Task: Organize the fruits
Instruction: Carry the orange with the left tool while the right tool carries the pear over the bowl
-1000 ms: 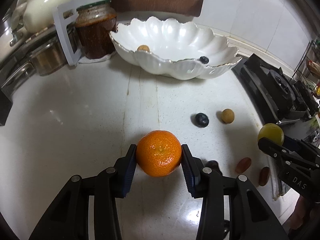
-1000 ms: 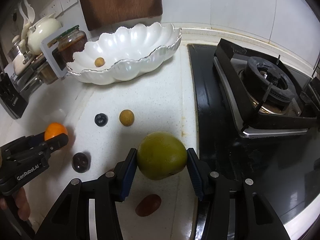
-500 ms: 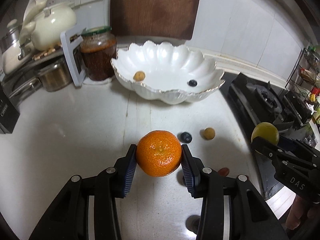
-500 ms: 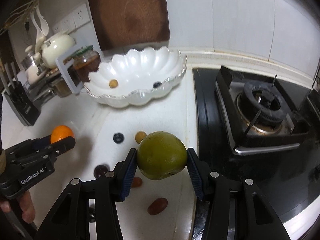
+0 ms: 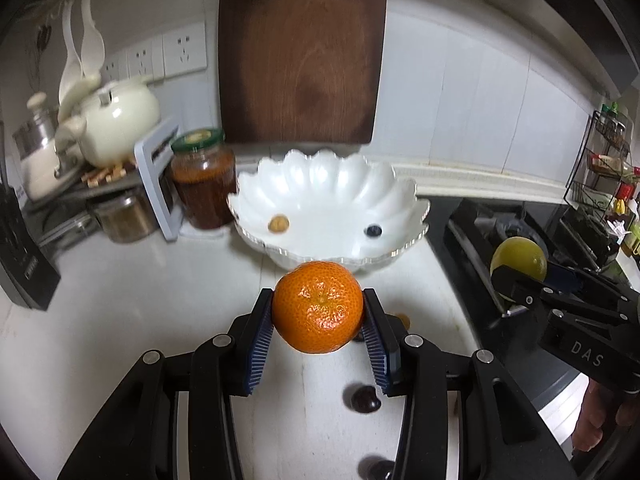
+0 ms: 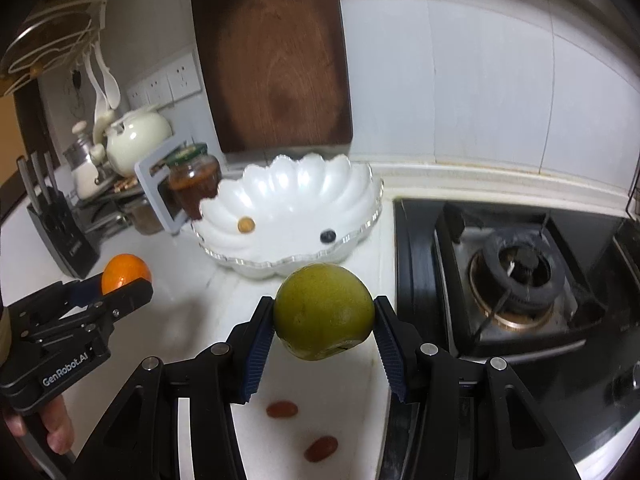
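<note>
now orange (image 5: 318,306) btwn left tongs (image 5: 318,312)

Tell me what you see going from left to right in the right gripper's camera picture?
Knife block → orange in the left gripper → white teapot → sauce jar → white bowl → green fruit in the right gripper → stove burner.

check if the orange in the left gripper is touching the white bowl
Apart. In the right wrist view the orange, clamped in the left gripper, has open countertop between it and the white bowl. The left wrist view only overlaps them.
</note>
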Demonstrator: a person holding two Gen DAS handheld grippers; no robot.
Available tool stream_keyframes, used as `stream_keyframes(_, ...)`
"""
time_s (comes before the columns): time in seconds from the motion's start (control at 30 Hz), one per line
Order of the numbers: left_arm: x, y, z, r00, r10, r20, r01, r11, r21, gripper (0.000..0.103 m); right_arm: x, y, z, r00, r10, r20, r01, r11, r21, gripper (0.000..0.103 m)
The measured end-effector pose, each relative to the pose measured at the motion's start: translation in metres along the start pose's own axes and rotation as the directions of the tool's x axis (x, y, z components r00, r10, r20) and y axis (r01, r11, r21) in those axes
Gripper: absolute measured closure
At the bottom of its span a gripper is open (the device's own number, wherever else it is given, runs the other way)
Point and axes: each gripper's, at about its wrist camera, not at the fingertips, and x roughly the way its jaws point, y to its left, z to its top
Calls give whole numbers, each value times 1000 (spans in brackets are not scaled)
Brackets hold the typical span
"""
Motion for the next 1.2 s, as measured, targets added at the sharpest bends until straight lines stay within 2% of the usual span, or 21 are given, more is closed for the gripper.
stream_keyframes(0.2, -7, 0, 19, 999, 11, 52, -11, 1000, 6, 61, -2, 1, 20, 999, 14, 52, -14, 1000, -8, 52)
stream_keyframes(0.5, -4, -1, 51, 992, 41, 120, -44, 999, 22, 61, 8, 3, 47, 997, 32, 74, -30, 999, -27, 53)
stream_keyframes(0.9, 27, 0, 85, 993, 59, 105, -61, 998, 15, 61, 33, 5, 85, 997, 9, 81, -3, 997, -81, 53)
stream_keyframes(1.2, 62, -1, 106, 995, 73, 60, -75, 997, 25, 61, 64, 3, 116, 997, -8, 76, 17, 994, -111, 53)
